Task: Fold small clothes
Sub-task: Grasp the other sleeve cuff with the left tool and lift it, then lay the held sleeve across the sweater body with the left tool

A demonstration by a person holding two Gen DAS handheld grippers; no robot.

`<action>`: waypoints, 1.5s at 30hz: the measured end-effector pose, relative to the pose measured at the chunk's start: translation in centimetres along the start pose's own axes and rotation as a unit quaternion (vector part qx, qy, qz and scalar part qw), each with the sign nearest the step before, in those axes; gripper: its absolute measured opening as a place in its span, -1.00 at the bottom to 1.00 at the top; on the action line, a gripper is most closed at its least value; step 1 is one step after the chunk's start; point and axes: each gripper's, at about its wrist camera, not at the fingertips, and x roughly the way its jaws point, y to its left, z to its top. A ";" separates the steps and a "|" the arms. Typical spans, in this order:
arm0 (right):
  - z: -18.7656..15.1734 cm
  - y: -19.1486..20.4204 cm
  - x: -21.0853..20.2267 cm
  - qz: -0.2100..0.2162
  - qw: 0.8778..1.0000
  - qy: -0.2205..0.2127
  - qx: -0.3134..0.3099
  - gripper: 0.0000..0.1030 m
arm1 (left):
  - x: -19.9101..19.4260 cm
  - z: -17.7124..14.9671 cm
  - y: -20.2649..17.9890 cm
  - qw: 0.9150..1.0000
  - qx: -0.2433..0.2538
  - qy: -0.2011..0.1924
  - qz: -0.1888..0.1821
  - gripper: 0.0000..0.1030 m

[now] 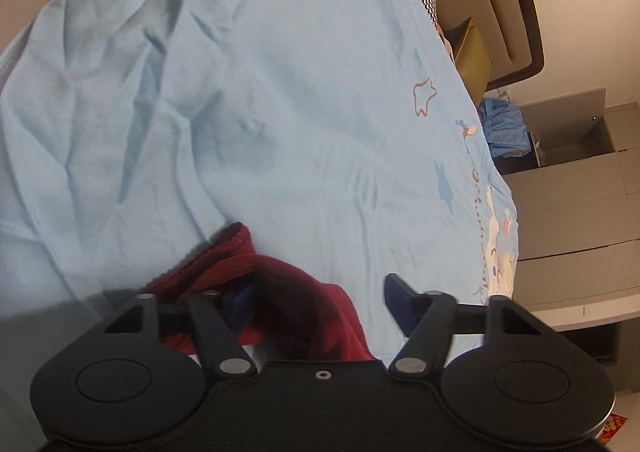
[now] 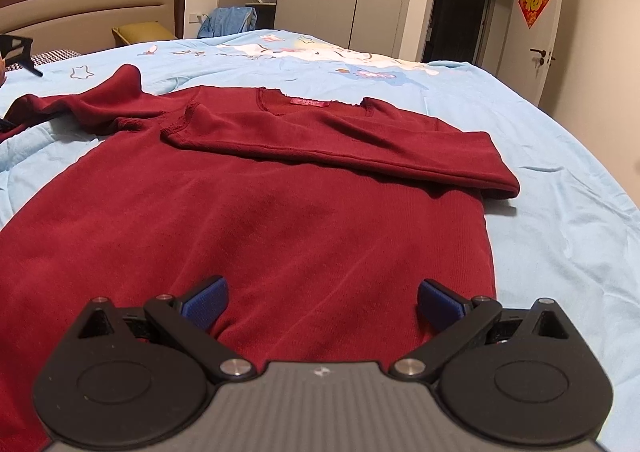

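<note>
Where neckline lies far, shirt (image 2: 240, 220) lengthwise

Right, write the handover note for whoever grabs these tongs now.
Left tongs: half open around the cuff end of the left sleeve; firm grip not clear.
Right tongs: open, empty, over the lower part of the red top.
Top lies flat on the blue bedsheet.
Done: right sleeve folded across the chest.
Left: fold the left sleeve in, then fold the body.
</note>
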 end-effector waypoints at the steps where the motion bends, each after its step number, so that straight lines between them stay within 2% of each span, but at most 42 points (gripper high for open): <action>1: -0.1 0.0 0.0 0.000 1.000 0.000 0.002 1.00 | 0.0 0.0 0.0 1.000 0.002 -0.002 0.005 -0.07; 2: 0.0 -0.1 0.1 0.001 1.000 0.001 0.003 1.00 | -0.3 0.0 0.3 1.000 0.007 -0.006 0.011 -0.34; 3: -0.1 0.0 0.1 0.001 1.000 0.001 0.004 1.00 | -0.5 0.0 0.4 1.000 0.012 -0.011 0.016 -0.50; 5: -0.1 0.0 0.1 0.001 1.000 0.001 0.007 1.00 | -1.1 -0.1 0.4 0.999 0.026 -0.022 0.017 -0.67; 7: -0.2 -0.1 0.1 0.002 1.000 0.001 0.010 1.00 | -1.6 -0.1 -0.3 0.998 0.046 -0.035 0.006 -0.73; 10: -0.2 -0.1 0.1 0.002 1.000 0.002 0.014 1.00 | -2.6 -0.1 -2.3 0.994 0.087 -0.053 -0.046 -0.76; 12: -0.2 -0.1 0.1 0.002 1.000 0.002 0.013 1.00 | -3.4 -0.1 -4.5 0.984 0.138 -0.074 -0.084 -0.86; 13: -0.2 -0.1 0.0 0.002 1.000 0.002 0.013 1.00 | -3.9 -0.3 -6.0 0.976 0.172 -0.088 -0.099 -0.86; 14: -0.2 -0.1 0.0 0.003 1.000 0.002 0.012 1.00 | -4.5 -0.6 -7.4 0.966 0.208 -0.101 -0.115 -0.86; 16: -0.2 -0.2 0.0 0.004 1.000 0.003 0.014 1.00 | -5.9 -1.8 -10.3 0.939 0.282 -0.124 -0.151 -0.86; 20: -0.2 -0.2 0.0 0.006 1.000 0.003 0.016 1.00 | -8.4 -6.1 -15.0 0.874 0.413 -0.135 -0.217 -0.85; 24: -0.1 -0.4 0.1 0.010 1.000 0.005 0.017 1.00 | -9.9 -12.3 -17.7 0.811 0.509 -0.135 -0.255 -0.85; 28: 0.3 -1.0 -0.3 0.013 1.000 -0.001 0.018 1.00 | -9.7 -18.9 -18.8 0.762 0.569 -0.098 -0.293 -0.84; 32: 0.6 -2.4 -1.0 0.001 0.999 -0.012 0.029 1.00 | -8.2 -26.5 -18.4 0.699 0.640 -0.058 -0.314 -0.81; 33: 0.6 -2.9 -1.1 -0.004 0.999 -0.014 0.034 1.00 | -7.7 -28.2 -18.2 0.686 0.653 -0.043 -0.317 -0.81; 36: 0.5 -4.4 -1.5 -0.025 0.998 -0.016 0.046 1.00 | -5.0 -32.6 -16.7 0.656 0.684 0.011 -0.319 -0.81; 39: -0.1 -6.0 -1.9 -0.046 0.997 -0.012 0.062 1.00 | -2.3 -35.7 -15.3 0.634 0.709 0.060 -0.302 -0.74; 43: -1.1 -8.1 -2.5 -0.075 0.994 -0.001 0.081 1.00 | -0.3 -38.3 -13.0 0.616 0.726 0.114 -0.284 -0.59; 45: -1.7 -9.0 -2.8 -0.085 0.992 0.005 0.092 1.00 | -0.1 -39.0 -12.3 0.603 0.735 0.128 -0.283 -0.42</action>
